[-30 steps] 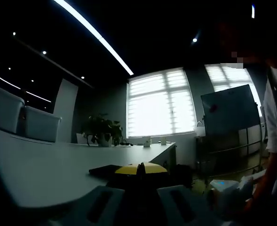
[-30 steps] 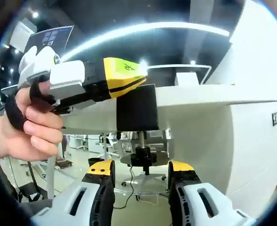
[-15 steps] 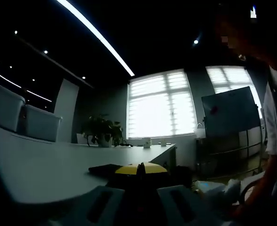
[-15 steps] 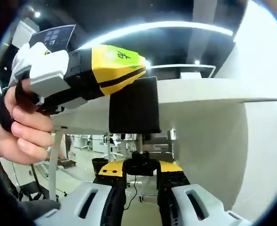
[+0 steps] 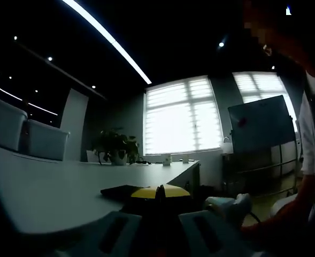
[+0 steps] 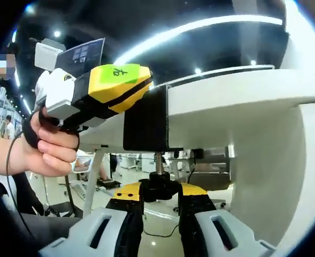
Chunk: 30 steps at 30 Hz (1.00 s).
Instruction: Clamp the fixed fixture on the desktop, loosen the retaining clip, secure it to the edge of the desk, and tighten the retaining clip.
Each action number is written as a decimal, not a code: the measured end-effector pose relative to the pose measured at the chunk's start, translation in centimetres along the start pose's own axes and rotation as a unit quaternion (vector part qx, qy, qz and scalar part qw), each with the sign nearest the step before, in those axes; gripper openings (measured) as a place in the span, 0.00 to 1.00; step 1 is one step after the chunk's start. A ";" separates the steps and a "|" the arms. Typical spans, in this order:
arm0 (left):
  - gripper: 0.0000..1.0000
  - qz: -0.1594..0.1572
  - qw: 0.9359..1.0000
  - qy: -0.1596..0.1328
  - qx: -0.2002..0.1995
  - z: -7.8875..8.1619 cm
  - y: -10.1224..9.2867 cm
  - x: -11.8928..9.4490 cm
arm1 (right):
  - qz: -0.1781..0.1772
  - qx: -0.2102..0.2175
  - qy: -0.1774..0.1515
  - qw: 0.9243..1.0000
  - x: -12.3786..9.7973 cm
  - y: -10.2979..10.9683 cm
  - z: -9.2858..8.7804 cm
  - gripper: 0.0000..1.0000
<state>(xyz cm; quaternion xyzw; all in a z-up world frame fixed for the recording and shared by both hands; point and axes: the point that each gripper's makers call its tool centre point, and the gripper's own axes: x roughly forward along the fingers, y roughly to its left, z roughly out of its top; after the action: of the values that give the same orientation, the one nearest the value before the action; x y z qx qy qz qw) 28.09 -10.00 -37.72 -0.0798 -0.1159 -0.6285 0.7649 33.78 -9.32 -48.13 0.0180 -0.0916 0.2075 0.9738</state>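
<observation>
In the right gripper view the right gripper has its yellow-tipped jaws pinched on the black knob at the bottom of the clamp; a threaded screw rises from the knob to the clamp's black body, which sits on the edge of the white surface; just left of the clamp, the left gripper, held in a hand, has its yellow tip pressed against the clamp's top.

In the left gripper view the left gripper's jaws are shut on the clamp's dark top above the surface; a plant stands far beyond the clamp, before bright windows.
</observation>
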 end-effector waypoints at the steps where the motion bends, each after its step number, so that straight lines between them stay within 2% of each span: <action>1: 0.01 0.000 1.000 0.000 0.000 0.0 0.0 0.0 | 0.009 0.002 0.001 1.000 0.0 0.1 0.0 0.23; 6: 0.01 0.001 1.000 0.001 -0.001 0.0 0.0 0.0 | 0.025 -0.004 0.004 1.000 -0.1 0.1 0.0 0.23; 12: 0.01 0.001 1.000 0.002 0.000 0.0 0.0 0.0 | 0.011 -0.001 -0.002 1.000 0.0 -0.3 -0.1 0.24; 15: 0.01 0.001 1.000 0.004 0.001 0.0 0.0 0.0 | -0.009 0.011 -0.001 1.000 -0.2 -0.6 -0.1 0.27; 18: 0.01 0.002 1.000 0.003 0.002 0.0 0.0 0.0 | -0.045 0.014 -0.009 0.999 -0.6 -1.3 0.1 0.40; 20: 0.01 0.002 1.000 0.001 -0.001 0.1 0.1 0.0 | -0.073 0.001 -0.005 0.997 -1.1 -1.6 0.0 0.45; 24: 0.01 0.003 1.000 -0.002 -0.003 0.1 0.1 0.0 | -0.126 -0.005 0.003 0.992 -2.1 -1.1 -0.5 0.45; 30: 0.01 0.007 1.000 -0.004 -0.002 0.1 0.1 0.0 | -0.164 -0.027 0.017 0.986 -2.4 0.0 -0.9 0.46</action>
<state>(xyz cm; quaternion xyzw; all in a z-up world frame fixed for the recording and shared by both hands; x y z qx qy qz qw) 28.21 -9.98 -37.59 -0.0846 -0.1178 -0.6233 0.7684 31.77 -10.24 -49.49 0.0031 -0.0764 0.0431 0.9961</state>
